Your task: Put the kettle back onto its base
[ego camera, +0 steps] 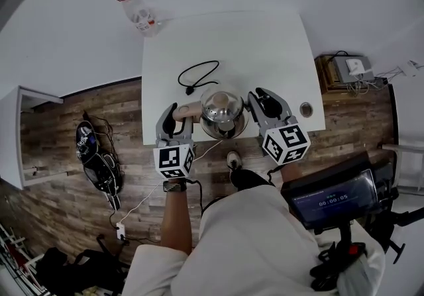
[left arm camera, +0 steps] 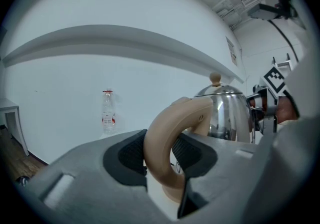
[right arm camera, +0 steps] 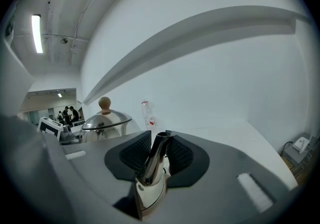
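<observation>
From up here I see the kettle (ego camera: 222, 108) at the near edge of the white table (ego camera: 265, 43), between my two claws. Its steel body is closed by a domed lid (right arm camera: 106, 119) with a round wooden knob (right arm camera: 104, 102), so whatever is inside is hidden from me. From above I cannot tell what lies under the kettle, or whether it is resting or held just clear of the tabletop.

My left gripper (left arm camera: 160, 158) is clenched on the beige handle (left arm camera: 167, 133), with a dark pad pressed to each side of the loop. My right gripper (right arm camera: 156, 157) has the narrow steel spout (right arm camera: 159, 147) standing between its pads, and they look closed against it (the left pad plainly touches, the right one only near the tip).

A black cord (ego camera: 199, 76) lies looped on the table behind the kettle, apart from it. Past the table's far left corner stands a clear plastic bottle (ego camera: 140, 15) with a red cap and a red label. I cannot make out how full it is.
</observation>
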Action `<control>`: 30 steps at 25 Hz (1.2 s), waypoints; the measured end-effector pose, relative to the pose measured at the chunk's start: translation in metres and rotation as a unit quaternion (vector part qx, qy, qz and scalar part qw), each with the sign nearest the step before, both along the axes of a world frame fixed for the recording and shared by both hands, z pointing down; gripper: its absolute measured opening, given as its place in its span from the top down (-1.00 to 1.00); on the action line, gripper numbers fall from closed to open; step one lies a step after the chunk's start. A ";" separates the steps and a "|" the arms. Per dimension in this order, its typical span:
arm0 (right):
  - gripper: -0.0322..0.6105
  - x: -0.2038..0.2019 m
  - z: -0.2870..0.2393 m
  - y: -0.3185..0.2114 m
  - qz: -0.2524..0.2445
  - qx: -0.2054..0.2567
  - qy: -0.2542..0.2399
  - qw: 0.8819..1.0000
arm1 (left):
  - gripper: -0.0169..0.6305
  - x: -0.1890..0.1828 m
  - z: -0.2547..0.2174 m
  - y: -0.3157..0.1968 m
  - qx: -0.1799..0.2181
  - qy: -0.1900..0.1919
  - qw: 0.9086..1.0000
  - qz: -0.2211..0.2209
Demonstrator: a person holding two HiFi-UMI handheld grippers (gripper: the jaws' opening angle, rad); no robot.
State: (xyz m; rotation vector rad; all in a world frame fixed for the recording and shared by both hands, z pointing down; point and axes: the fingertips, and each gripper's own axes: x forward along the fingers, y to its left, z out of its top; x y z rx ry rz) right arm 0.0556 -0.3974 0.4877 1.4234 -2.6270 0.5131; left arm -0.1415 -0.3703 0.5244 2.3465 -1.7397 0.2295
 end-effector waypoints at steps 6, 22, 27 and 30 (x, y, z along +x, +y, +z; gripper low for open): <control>0.62 -0.005 0.036 -0.028 -0.001 -0.025 0.007 1.000 | 0.45 -0.004 0.034 -0.025 -0.028 0.000 1.000 0.001; 0.62 -0.005 0.078 -0.036 -0.018 -0.058 0.021 0.998 | 0.45 -0.003 0.077 -0.035 -0.041 0.007 0.999 -0.006; 0.61 -0.007 0.084 -0.036 -0.024 -0.058 0.032 0.998 | 0.45 -0.005 0.084 -0.037 -0.038 0.010 0.999 -0.008; 0.61 -0.007 0.085 -0.037 -0.024 -0.056 0.036 0.997 | 0.45 -0.004 0.086 -0.039 -0.036 0.010 0.999 -0.008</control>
